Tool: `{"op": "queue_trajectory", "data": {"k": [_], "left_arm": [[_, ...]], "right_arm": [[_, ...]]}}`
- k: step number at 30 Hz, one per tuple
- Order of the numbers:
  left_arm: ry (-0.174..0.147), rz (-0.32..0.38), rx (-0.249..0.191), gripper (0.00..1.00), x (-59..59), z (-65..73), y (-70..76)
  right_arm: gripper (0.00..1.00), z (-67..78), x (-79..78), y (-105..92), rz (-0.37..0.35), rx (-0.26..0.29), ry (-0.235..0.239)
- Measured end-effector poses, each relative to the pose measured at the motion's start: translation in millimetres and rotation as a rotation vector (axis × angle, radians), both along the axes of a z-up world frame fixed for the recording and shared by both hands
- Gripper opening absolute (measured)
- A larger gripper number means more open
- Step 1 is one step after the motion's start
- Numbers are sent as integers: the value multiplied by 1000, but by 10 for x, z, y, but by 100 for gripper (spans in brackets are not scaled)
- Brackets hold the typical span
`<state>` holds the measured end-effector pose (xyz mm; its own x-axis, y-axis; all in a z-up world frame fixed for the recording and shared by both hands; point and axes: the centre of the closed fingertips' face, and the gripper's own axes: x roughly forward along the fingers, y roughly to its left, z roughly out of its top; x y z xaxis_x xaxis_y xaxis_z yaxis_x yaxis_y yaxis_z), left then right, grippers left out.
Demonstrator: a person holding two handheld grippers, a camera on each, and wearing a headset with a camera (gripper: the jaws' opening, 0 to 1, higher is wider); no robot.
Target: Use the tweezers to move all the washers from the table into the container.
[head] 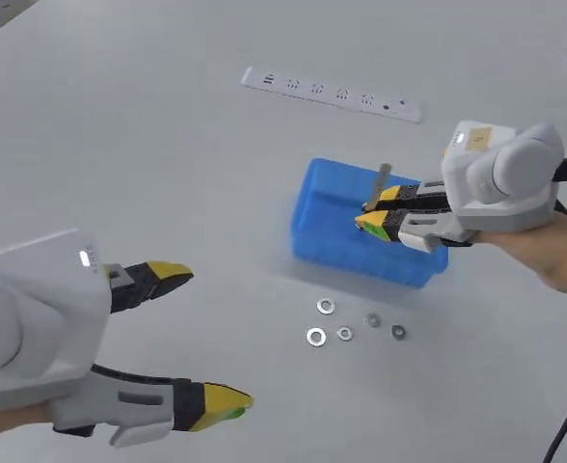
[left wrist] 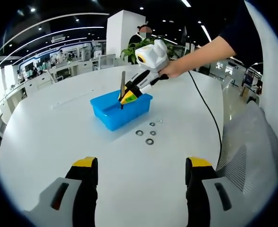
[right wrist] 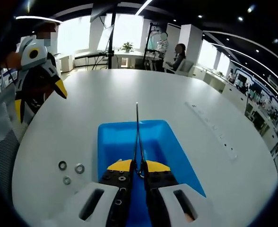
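Clamped between the closed jaws of the right gripper (head: 375,214): slim metal tweezers (head: 383,177), blades reaching out ahead over the blue container (head: 312,231) just beneath. No telling of any load at the tips. Just past the container's near wall, on the bare white table (head: 168,145): five washers (head: 326,306), loosely clustered, none touching. Probably light, hard, thin and slick; best pinched across the ring, one blade through the hole. Well off to the side: left gripper (head: 206,337), spread wide, holding nothing. Beyond the container: a white power strip (head: 332,94).
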<state>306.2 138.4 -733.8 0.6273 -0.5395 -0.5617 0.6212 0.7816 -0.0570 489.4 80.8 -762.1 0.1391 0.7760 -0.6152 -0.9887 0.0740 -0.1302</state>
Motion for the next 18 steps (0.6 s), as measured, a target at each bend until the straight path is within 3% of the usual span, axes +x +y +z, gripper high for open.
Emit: {"op": "queue_trajectory", "data": {"k": [9, 18], "left_arm": [[37, -19, -7, 79, -66, -53, -64], [33, -14, -12, 81, -49, -39, -61]], "right_arm": [[10, -61, 2, -31, -12, -4, 23], [10, -67, 7, -48, -29, 6, 33]]}}
